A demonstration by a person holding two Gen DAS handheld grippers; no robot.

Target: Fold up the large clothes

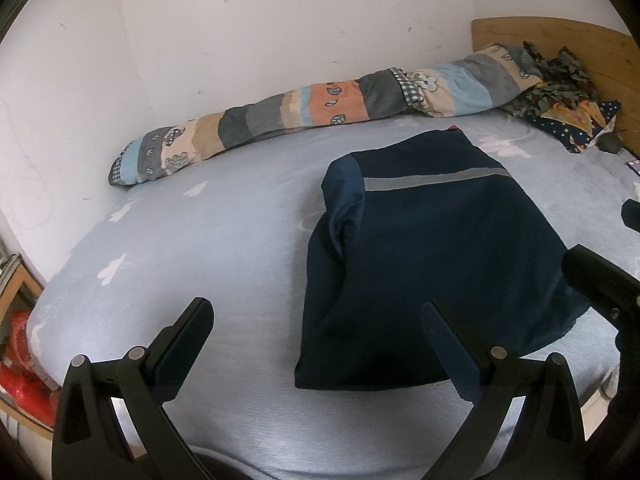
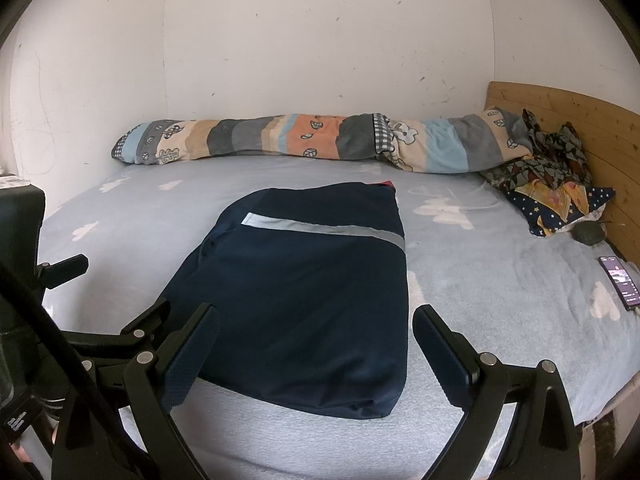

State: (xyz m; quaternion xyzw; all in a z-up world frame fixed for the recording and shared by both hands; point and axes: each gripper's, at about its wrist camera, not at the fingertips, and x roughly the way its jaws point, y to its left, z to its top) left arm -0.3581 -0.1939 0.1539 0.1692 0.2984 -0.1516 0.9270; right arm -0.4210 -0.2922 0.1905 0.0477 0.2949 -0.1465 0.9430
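The navy garment (image 2: 304, 300) is seen folded into a long panel on the bed (image 2: 480, 280), long axis running near to far, grey stripe (image 2: 320, 230) across the far part. It lies straight ahead of the right tongs (image 2: 314, 354), judged nearer; the left tongs (image 1: 316, 344) sit off its left edge. Both tongs are spread apart, nothing gripped.

Soft, even indoor light, faint shadows, strong fisheye curvature, dark vignetted corners.

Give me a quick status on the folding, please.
Left gripper and right gripper open, empty. Navy garment folded on bed. Nothing in the way.
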